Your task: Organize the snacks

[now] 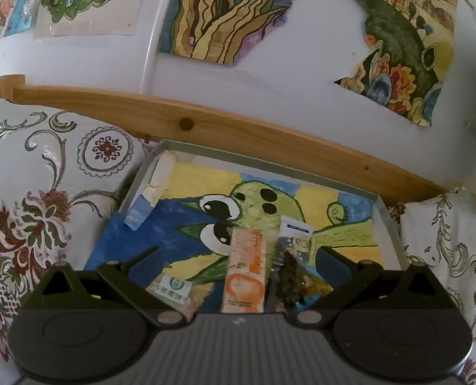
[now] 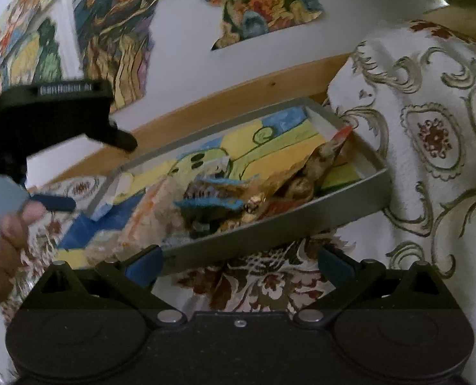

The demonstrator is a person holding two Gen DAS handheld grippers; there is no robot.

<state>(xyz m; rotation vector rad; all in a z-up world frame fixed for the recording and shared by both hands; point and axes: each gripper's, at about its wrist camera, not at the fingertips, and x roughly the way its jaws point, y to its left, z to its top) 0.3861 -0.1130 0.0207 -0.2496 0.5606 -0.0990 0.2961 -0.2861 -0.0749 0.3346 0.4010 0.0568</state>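
1. Left claw (image 1: 238, 260): fingers spread wide, grasping nothing. It hangs right over the tray (image 1: 388, 221), w/ the snack packs lying between and just below its blue pads.
2. Straight ahead of the left claw lies the orange-white pack (image 1: 244, 269), long axis pointing away from the claw, approx. in line w/ the fingers. Just right of it, touching or nearly so, is a dark clear-wrap pack (image 1: 290, 276) w/ a white header card, same heading. Left of centre, near the left pad, a green-label pack (image 1: 173, 290) lies flatter and partly hidden by the claw body.
3. Right claw (image 2: 238, 263): also released, empty. It sits short of the tray's near wall, over the patterned cloth (image 2: 430, 128); the tray is ahead and slightly left, w/ the pile of packs (image 2: 225, 199) inside it. Blur in this view; single packs there are hard to tell apart.
4. Left claw seen from the right wrist view, at upper left, w/ a hand (image 2: 3, 240) below it.
5. Judgement: left claw is the nearer one. Since the packs run along its finger line, closing across the narrow width of the orange-white pack looks the easy move; no wrist turn likely needed.
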